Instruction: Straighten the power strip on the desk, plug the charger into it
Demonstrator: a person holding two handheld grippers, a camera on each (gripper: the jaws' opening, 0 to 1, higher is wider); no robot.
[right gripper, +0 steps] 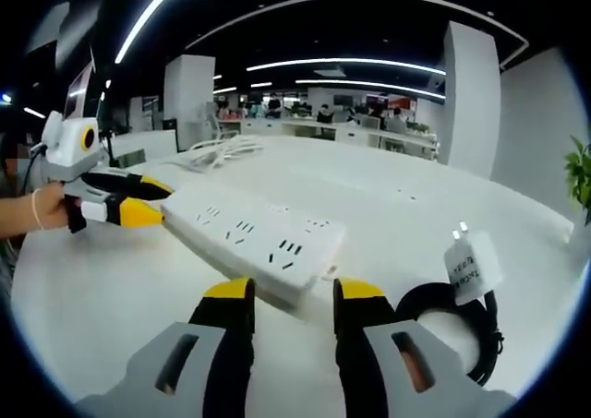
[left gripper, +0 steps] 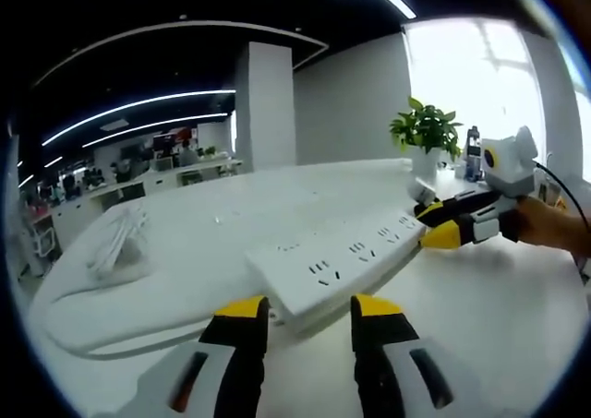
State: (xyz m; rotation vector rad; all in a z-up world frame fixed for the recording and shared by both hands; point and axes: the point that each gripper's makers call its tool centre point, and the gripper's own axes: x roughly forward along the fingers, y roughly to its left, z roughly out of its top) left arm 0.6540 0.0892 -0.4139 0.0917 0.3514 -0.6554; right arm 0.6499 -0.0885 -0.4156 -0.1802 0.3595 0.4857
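A white power strip lies slantwise over the white desk, and a gripper holds each of its ends. My left gripper has its yellow-tipped jaws shut on the strip's near end. My right gripper comes in from the right, pinching the far end. In the right gripper view the strip runs from my right gripper away to my left gripper at the left. The white charger stands upright on a coil of black cable, to the right of my right gripper.
A loose bundle of white cable lies on the desk beyond the strip. A potted plant and a dark bottle stand at the desk's far edge. A person's hand holds the left gripper. Office desks fill the background.
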